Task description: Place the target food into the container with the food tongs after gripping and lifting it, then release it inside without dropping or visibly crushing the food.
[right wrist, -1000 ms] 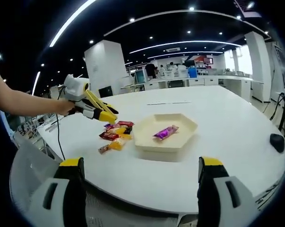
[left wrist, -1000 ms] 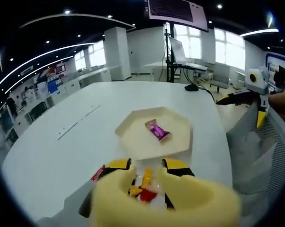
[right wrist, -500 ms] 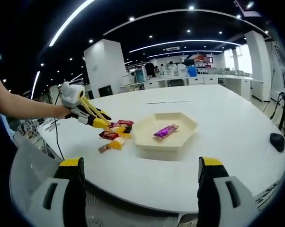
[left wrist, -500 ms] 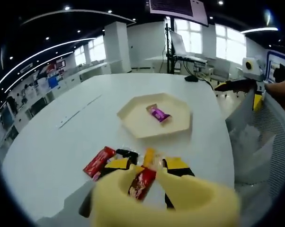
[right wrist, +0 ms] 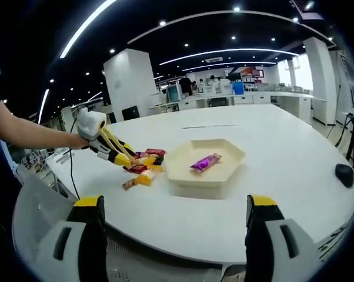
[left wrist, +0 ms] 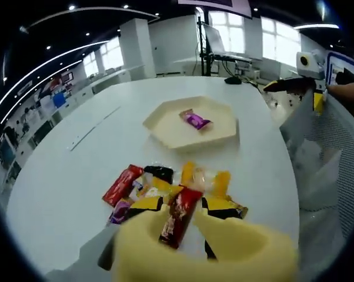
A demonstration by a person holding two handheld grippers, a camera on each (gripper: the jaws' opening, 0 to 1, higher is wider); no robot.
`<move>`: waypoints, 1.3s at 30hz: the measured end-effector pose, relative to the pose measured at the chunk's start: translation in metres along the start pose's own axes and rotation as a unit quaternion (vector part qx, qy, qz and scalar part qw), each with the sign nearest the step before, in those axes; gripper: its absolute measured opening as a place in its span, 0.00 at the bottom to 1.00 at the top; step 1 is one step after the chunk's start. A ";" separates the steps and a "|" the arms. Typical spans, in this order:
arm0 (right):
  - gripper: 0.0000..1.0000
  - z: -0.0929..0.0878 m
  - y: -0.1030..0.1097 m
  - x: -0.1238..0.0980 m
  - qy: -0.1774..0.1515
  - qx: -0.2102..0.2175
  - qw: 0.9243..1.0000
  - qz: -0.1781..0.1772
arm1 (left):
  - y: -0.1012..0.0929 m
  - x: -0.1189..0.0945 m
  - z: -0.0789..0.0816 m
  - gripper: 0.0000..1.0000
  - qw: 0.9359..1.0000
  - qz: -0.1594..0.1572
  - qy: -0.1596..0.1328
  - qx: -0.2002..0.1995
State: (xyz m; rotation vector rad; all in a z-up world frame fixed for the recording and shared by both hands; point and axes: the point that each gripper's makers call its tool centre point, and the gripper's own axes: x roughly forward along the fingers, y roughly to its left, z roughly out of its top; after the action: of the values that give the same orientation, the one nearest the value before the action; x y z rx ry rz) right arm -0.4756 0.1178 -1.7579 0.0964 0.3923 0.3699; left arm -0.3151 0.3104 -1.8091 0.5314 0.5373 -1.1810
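White table, cream tray, one dark red bar in your left claw

White table (right wrist: 294, 170) spreads widest, bearing the cream hexagonal tray (left wrist: 165, 126) with a purple sweet (left wrist: 194, 120) lying in it; beside the tray sits the candy pile (left wrist: 159, 182); your left gripper (left wrist: 178, 218) is clamped on the dark red bar (left wrist: 178, 216), just above that pile and well short of the tray; your right gripper (right wrist: 172, 220) hangs wide apart off the table's edge; judge the bar light, its wrapper slick and crinkly, the filling crushable; hold it mid-length, gently.
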 end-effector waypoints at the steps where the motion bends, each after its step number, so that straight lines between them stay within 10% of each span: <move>1: 0.99 0.000 0.000 0.000 0.000 0.001 1.000 0.001 | 0.000 0.000 -0.001 0.23 1.000 -0.001 0.001 0.000; 39: 1.00 -0.003 0.000 0.002 0.006 0.011 1.000 0.007 | 0.006 0.015 -0.017 0.23 0.997 -0.053 0.034 0.040</move>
State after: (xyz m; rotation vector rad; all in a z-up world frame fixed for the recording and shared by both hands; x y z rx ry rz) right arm -0.4750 0.1188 -1.7610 0.1188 0.4085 0.3802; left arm -0.3066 0.3123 -1.8309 0.6196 0.5838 -1.2941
